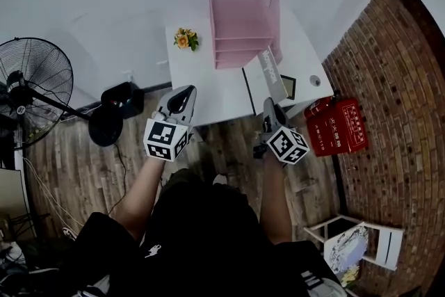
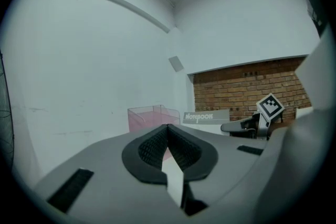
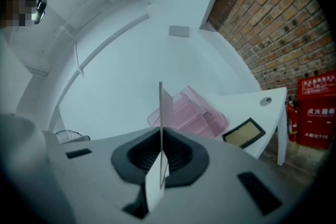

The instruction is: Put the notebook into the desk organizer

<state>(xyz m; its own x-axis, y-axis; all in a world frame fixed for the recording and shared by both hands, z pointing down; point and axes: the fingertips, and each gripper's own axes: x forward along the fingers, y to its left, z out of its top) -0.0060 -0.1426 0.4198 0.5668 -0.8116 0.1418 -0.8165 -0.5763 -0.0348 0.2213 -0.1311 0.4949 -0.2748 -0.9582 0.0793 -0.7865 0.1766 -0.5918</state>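
Note:
The grey notebook (image 1: 273, 76) stands up off the front right part of the white desk (image 1: 208, 83), with my right gripper (image 1: 268, 106) shut on its lower edge. In the right gripper view the notebook (image 3: 161, 107) shows edge-on as a thin upright sheet clamped between the pads. The pink translucent desk organizer (image 1: 240, 24) stands at the back of the desk, beyond the notebook; its tiers (image 3: 190, 115) lie just right of the sheet. My left gripper (image 1: 183, 95) hovers at the desk's front left, shut and empty. From the left gripper view the notebook's printed cover (image 2: 206, 117) faces me, right of the organizer (image 2: 149, 115).
A small flower pot (image 1: 185, 39) sits at the desk's back left. A black-framed pad (image 1: 288, 86) lies at the desk's right. Red fire-extinguisher boxes (image 1: 339, 124) stand by the brick wall. A floor fan (image 1: 35, 90) is at far left, a white stool (image 1: 361, 243) at lower right.

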